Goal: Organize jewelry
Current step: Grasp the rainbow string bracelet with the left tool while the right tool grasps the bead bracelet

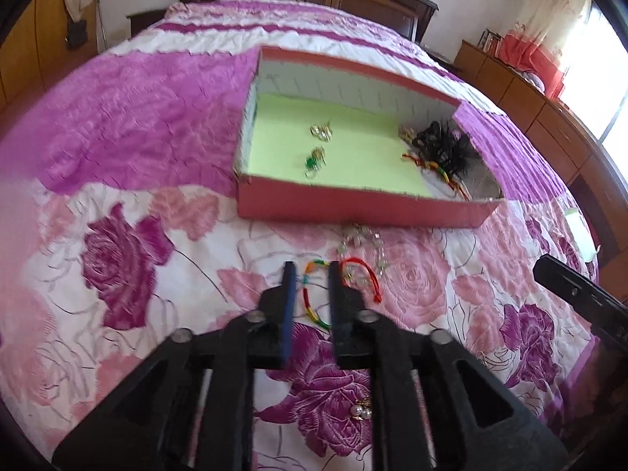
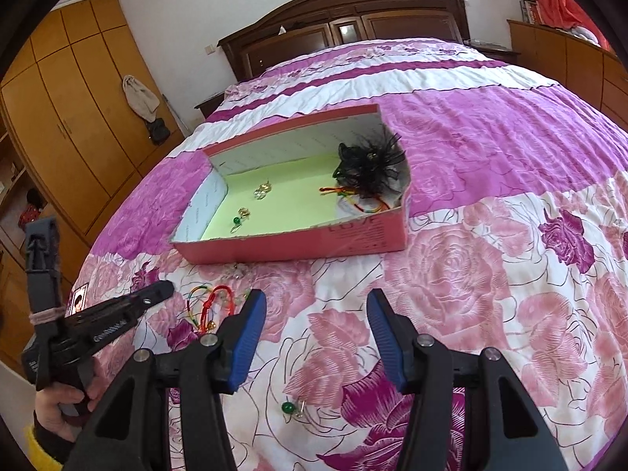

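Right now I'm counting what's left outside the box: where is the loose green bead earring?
The green bead earring lies on the bedspread in the right wrist view, low between the open right tongs, nearer their left finger, well short of the pink box.

The bed (image 2: pixel 490 149), under a pink-and-purple rose quilt, carries an open red box (image 2: pixel 298 241) at frame centre, with a rainbow cord bracelet (image 1: pixel 312 298), a red string bracelet (image 1: pixel 363 274) and a clear bead bracelet (image 1: pixel 363 237) just below it and a green bead earring (image 2: pixel 288 408) at bottom centre.
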Tool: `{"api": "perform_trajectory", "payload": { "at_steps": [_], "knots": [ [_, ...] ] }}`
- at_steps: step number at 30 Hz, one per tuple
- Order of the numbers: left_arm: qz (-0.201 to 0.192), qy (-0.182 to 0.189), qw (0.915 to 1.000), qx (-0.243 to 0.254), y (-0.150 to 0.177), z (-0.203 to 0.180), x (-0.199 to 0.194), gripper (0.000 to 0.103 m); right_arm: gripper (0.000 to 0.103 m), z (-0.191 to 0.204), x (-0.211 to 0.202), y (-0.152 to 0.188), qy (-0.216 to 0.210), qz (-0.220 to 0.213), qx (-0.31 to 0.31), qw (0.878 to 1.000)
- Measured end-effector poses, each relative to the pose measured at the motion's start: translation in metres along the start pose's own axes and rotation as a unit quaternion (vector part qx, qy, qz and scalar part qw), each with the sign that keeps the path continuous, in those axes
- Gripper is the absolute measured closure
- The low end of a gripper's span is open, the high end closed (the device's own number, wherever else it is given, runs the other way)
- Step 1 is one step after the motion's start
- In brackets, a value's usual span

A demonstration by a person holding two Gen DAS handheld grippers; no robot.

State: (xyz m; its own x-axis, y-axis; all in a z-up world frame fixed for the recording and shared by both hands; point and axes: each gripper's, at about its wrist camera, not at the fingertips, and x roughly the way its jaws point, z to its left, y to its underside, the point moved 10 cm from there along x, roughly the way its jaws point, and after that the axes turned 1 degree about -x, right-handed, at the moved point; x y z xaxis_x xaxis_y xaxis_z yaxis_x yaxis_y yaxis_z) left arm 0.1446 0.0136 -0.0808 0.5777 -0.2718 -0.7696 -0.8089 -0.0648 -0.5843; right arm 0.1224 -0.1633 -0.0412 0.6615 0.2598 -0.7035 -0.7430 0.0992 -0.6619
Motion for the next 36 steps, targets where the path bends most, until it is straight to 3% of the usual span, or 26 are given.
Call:
{"api": "perform_trajectory", "payload": {
  "at_steps": [9,11,12,20,26,31,36],
  "knots": [
    [0.038,-0.024,0.9988,0.022,0.008,-0.003,0.032,0.086,0.046,-0.003,0.002,0.005,-0.005,0.004,0.005,1.000],
    [0.038,-0.026,0.9987,0.023,0.009,-0.002,0.036,0.103,0.046,-0.003,0.002,0.005,-0.005,0.005,0.006,1.000],
    [0.039,-0.023,0.9988,0.021,0.010,-0.002,0.036,0.103,0.046,-0.003,0.003,0.006,-0.006,0.006,0.006,1.000],
    [-0.002,-0.006,0.9998,-0.018,-0.001,0.013,0.013,0.103,0.046,0.007,0.008,0.004,-0.006,0.011,-0.009,1.000],
    [-0.038,-0.029,0.9984,-0.029,-0.014,0.032,-0.004,0.103,0.046,0.027,0.017,-0.002,-0.010,0.020,-0.034,0.999],
    [-0.042,-0.043,0.9974,-0.040,-0.012,0.047,-0.004,0.103,0.046,0.048,0.035,-0.005,-0.025,0.039,-0.044,0.998],
    [-0.036,-0.031,0.9971,-0.060,-0.005,0.057,0.002,0.103,0.050,0.069,0.063,-0.001,-0.041,0.073,-0.041,0.996]
  ]
}}
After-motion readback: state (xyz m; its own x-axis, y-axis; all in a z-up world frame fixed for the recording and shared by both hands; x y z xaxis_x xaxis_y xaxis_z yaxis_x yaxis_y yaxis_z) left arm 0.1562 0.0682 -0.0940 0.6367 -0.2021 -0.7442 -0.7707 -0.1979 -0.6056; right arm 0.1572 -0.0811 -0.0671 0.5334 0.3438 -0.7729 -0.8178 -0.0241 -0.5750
